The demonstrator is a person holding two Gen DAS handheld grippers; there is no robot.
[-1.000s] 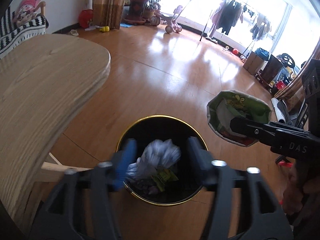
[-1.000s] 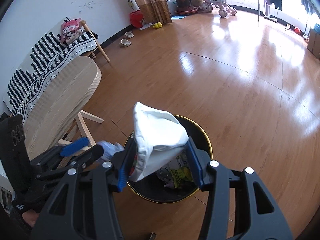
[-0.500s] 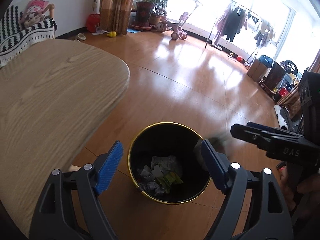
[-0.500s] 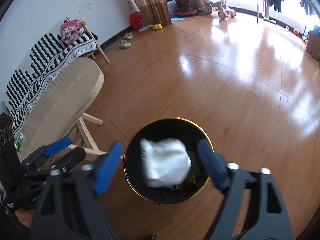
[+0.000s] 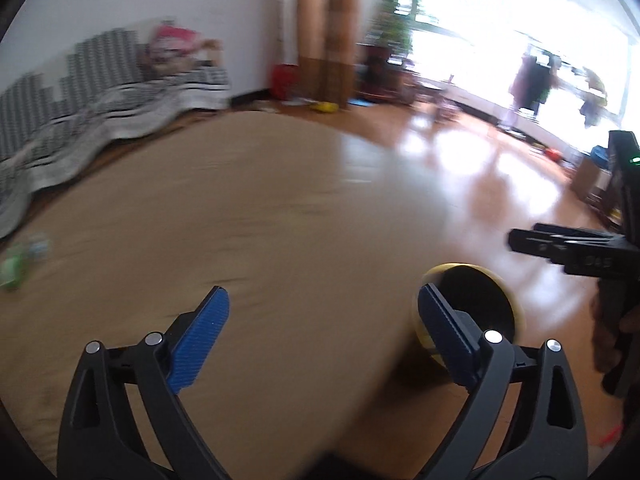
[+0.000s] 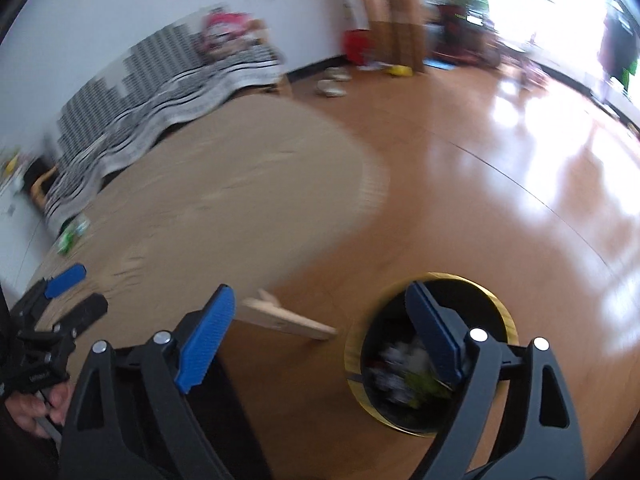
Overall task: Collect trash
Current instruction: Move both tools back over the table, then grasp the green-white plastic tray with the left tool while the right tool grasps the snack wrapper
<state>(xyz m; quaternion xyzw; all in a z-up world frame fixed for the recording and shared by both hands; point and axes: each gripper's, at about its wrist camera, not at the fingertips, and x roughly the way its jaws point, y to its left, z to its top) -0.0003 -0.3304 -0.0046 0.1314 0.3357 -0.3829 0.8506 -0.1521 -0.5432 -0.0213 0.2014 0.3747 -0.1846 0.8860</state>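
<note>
Over the wooden table (image 5: 224, 240), left wrist view: my left gripper (image 5: 320, 332) stands wide open with nothing between its blue pads (image 5: 200, 332). A green wrapper (image 5: 16, 264), the only loose trash I can make out on the tabletop, lies well apart at the far left edge; the picture is blurred, so I cannot tell what it is exactly. The gold-rimmed bin (image 5: 472, 304) sits on the floor beside the table's right edge, and my right gripper (image 5: 516, 240) shows at the right. Right wrist view: my right gripper (image 6: 320, 332) is equally wide open and empty, its right finger in front of the bin (image 6: 500, 320), which holds crumpled trash (image 6: 400, 364). The wrapper (image 6: 70, 234) lies near the table's far left edge. I judge the next step a reach for it: keep the left gripper spread, let the view steady, and straddle the wrapper flat against the wood before closing.
</note>
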